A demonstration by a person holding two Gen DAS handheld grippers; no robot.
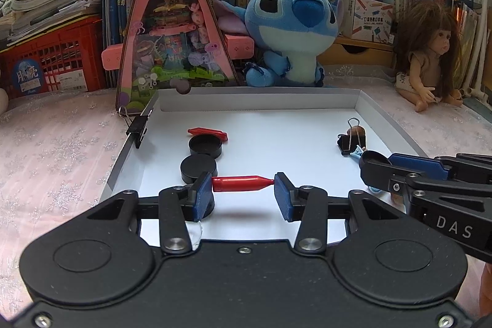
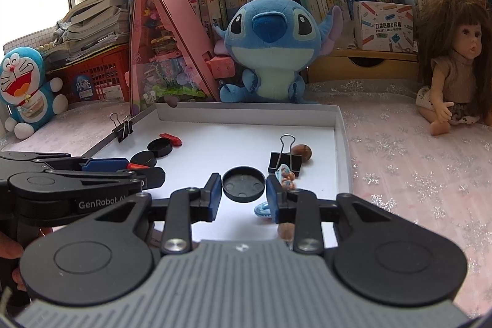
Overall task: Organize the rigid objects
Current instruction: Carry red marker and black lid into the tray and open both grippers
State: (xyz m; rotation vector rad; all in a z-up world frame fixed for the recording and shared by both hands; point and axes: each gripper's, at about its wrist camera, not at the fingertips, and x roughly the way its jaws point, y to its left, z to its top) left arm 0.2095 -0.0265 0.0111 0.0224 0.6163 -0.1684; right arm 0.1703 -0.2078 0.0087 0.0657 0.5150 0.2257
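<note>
On the tray's [image 1: 399, 131] left, 2 black caps [image 1: 205, 145] and a red peg [image 1: 207, 132] sit grouped, probably sorted. The left gripper [image 1: 243, 189] clamps a red peg [image 1: 243, 184] endwise; the right gripper [image 2: 243, 192] grips a black cap [image 2: 243, 184], likely bound there too.

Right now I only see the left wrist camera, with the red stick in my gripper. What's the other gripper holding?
Observer: The right gripper is shut on a round black cap, hollow side towards its camera.
Operator: Is anything hiding near it?
Observer: Yes, a brown nut lies on the white tray, low beside the gripper's right finger.
Operator: Any toys I can't see?
Observer: A blue cat plush sits left of the tray, in front of the red crate.
</note>
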